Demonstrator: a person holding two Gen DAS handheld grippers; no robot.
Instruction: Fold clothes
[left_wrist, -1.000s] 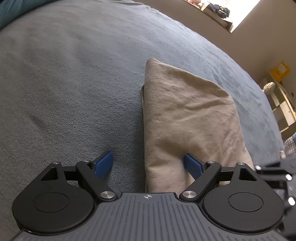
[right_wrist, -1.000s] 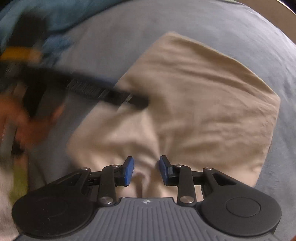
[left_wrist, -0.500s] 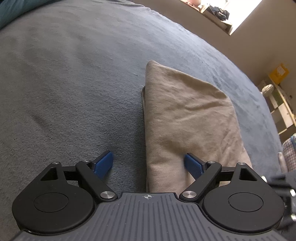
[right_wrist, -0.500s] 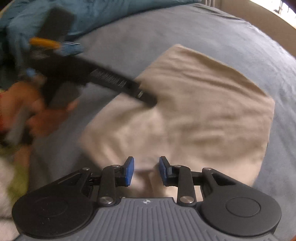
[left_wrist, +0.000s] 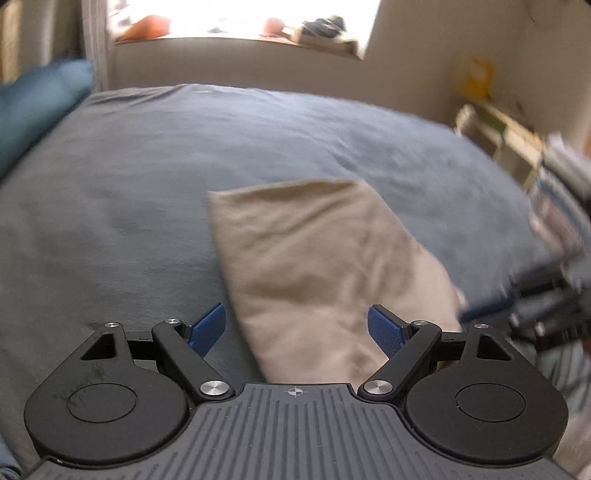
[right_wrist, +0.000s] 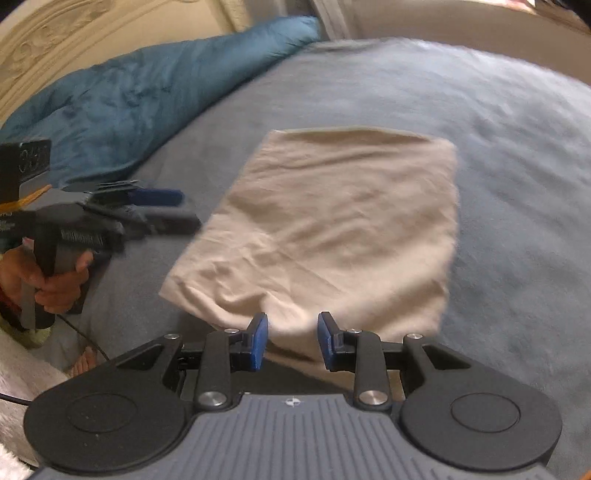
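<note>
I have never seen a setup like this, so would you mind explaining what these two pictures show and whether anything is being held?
There is no robot here: a person holds a handheld gripper in each hand, each with a fisheye camera looking along its blue fingers. One picture is from the left gripper, the other from the right gripper. The right view also shows the person's left hand holding its tool. A folded beige cloth lies on a grey-blue bed cover, with a teal blanket behind. Both grippers are open and hold nothing.
</note>
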